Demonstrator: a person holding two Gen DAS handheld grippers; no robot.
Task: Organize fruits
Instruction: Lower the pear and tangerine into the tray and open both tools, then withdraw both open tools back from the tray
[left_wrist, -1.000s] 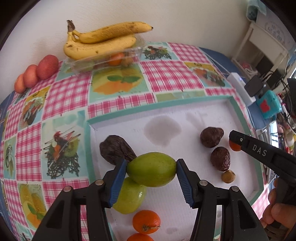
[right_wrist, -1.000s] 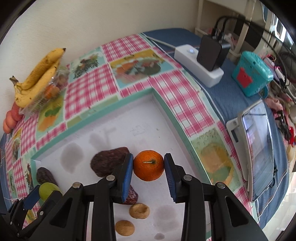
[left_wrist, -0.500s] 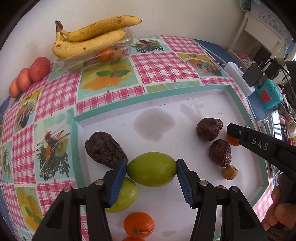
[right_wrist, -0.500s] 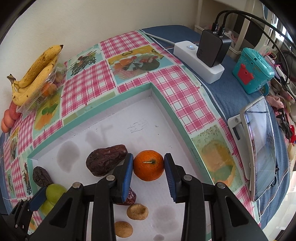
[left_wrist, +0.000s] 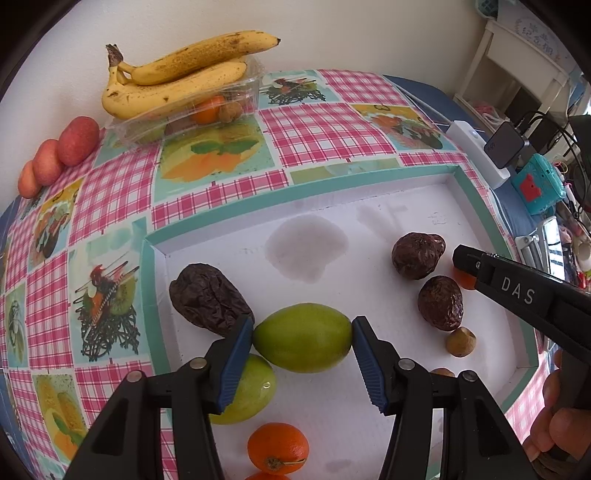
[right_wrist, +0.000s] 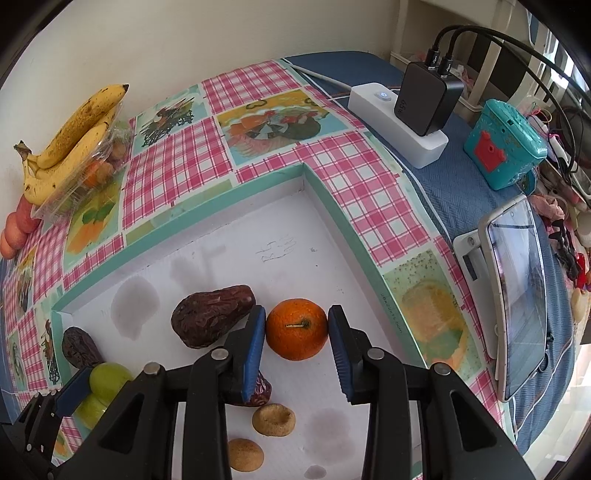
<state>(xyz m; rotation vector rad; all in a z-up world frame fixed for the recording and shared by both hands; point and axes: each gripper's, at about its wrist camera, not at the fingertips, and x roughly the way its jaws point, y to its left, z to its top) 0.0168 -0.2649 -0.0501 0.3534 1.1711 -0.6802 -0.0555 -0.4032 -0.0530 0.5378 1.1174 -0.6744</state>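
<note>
At frame centre, the left gripper (left_wrist: 303, 338) clamps a green fruit (left_wrist: 303, 336) endwise; the right gripper (right_wrist: 297, 330) pinches a small orange (right_wrist: 296, 328). Both round, smooth fruits could slip and roll into the wrinkled dark fruits (left_wrist: 208, 299) in the white tray (left_wrist: 369, 218).

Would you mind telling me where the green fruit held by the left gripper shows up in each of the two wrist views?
Left wrist view: the green fruit sits low in the centre, clamped between the left gripper pads.
Right wrist view: it appears small at the lower left edge, beside a blue pad.
Shared landmark: the bananas on the clear plastic container, at top left in both views.
</note>
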